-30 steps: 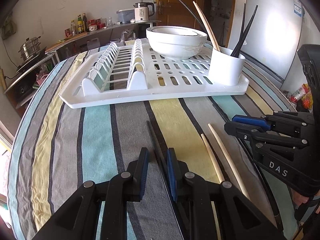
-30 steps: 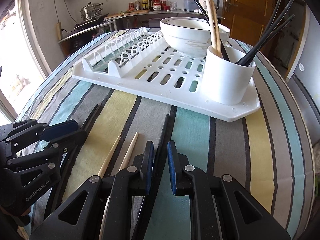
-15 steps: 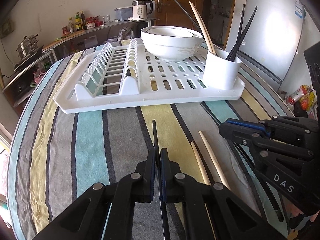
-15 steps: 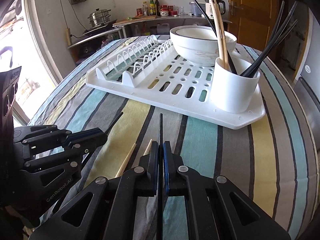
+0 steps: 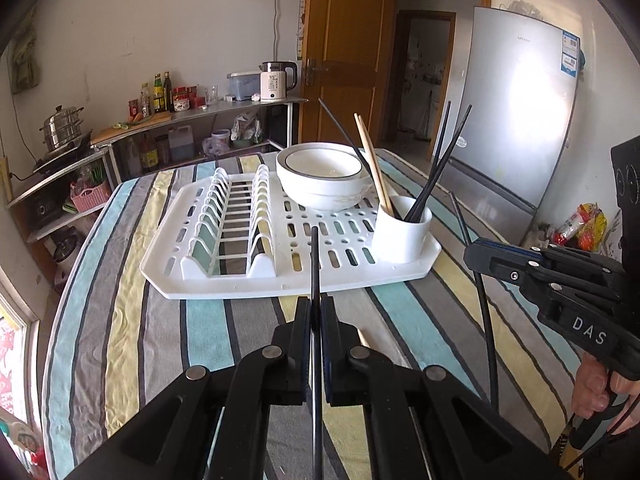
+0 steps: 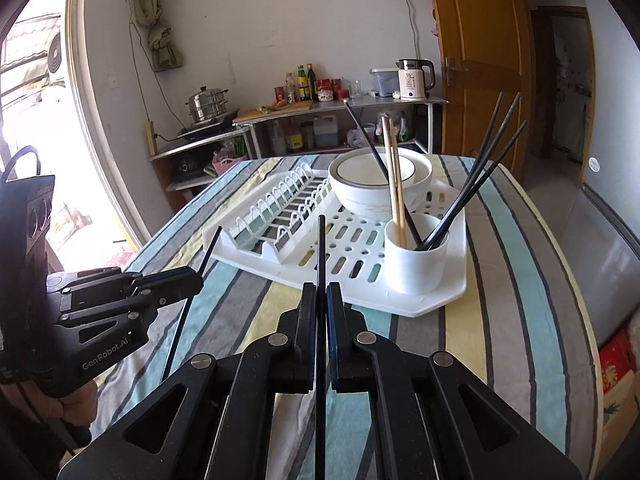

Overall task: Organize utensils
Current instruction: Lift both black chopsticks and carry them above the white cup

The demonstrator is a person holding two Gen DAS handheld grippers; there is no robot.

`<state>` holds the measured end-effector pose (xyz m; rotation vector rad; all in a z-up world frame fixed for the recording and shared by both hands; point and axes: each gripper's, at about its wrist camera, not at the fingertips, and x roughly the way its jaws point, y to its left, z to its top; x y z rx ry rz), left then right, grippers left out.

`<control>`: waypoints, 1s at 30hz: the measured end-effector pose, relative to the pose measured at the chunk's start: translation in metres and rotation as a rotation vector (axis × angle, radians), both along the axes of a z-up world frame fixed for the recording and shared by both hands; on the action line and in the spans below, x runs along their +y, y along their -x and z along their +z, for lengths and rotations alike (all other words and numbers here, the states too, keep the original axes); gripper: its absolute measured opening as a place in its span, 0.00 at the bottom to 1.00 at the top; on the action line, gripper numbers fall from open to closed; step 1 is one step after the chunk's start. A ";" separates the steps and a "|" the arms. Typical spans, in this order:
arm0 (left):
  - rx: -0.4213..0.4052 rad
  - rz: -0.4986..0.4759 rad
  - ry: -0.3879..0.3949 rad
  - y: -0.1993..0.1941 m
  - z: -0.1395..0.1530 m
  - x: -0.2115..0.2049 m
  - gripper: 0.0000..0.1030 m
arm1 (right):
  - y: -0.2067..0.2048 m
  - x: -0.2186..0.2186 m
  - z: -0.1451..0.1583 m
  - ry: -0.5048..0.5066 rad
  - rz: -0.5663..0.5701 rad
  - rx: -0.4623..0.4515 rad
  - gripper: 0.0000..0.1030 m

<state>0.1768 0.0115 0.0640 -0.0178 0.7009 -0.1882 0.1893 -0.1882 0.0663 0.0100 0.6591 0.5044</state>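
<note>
Each claw, left [image 5: 315,322] and right [image 6: 321,308], pinches one black chopstick [image 5: 314,264]; tip both steeply, lower into white cup [image 6: 416,266] clear of sticks inside.

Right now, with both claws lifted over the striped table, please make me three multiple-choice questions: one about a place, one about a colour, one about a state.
1. Where does the white utensil cup stand?
A. On the striped cloth beside the rack
B. On a corner of the white drying rack
C. Inside the bowl

2. What colour is the chopstick in the left claw?
A. Black
B. Pale wood
C. Red

3. What is the state of the right claw?
A. Wide open and empty
B. Open around the cup
C. Shut on a black chopstick

Answers:
1. B, the cup's base rests on the rack's perforated tray, near the bowl.
2. A, the thin stick between the fingers is dark all along.
3. C, the fingers pinch the stick with no gap.
</note>
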 end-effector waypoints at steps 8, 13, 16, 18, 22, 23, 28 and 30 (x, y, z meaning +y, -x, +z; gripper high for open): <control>-0.097 -0.004 0.036 0.023 0.038 0.006 0.04 | 0.025 -0.017 0.030 -0.045 -0.020 -0.083 0.04; -0.134 -0.009 0.054 0.034 0.051 0.009 0.04 | 0.036 -0.025 0.041 -0.063 -0.030 -0.116 0.04; -0.149 -0.011 0.062 0.039 0.056 0.010 0.04 | 0.040 -0.028 0.045 -0.071 -0.036 -0.131 0.04; -0.154 -0.015 0.066 0.041 0.059 0.009 0.04 | 0.040 -0.030 0.048 -0.073 -0.039 -0.141 0.04; -0.155 -0.021 0.073 0.038 0.061 0.008 0.04 | 0.040 -0.032 0.051 -0.077 -0.044 -0.150 0.04; -0.155 -0.022 0.074 0.037 0.062 0.008 0.04 | 0.039 -0.033 0.052 -0.078 -0.046 -0.152 0.04; -0.149 -0.033 0.077 0.028 0.064 0.006 0.04 | 0.037 -0.039 0.057 -0.076 -0.056 -0.164 0.04; -0.145 -0.042 0.082 0.023 0.066 0.005 0.04 | 0.034 -0.041 0.060 -0.077 -0.061 -0.169 0.04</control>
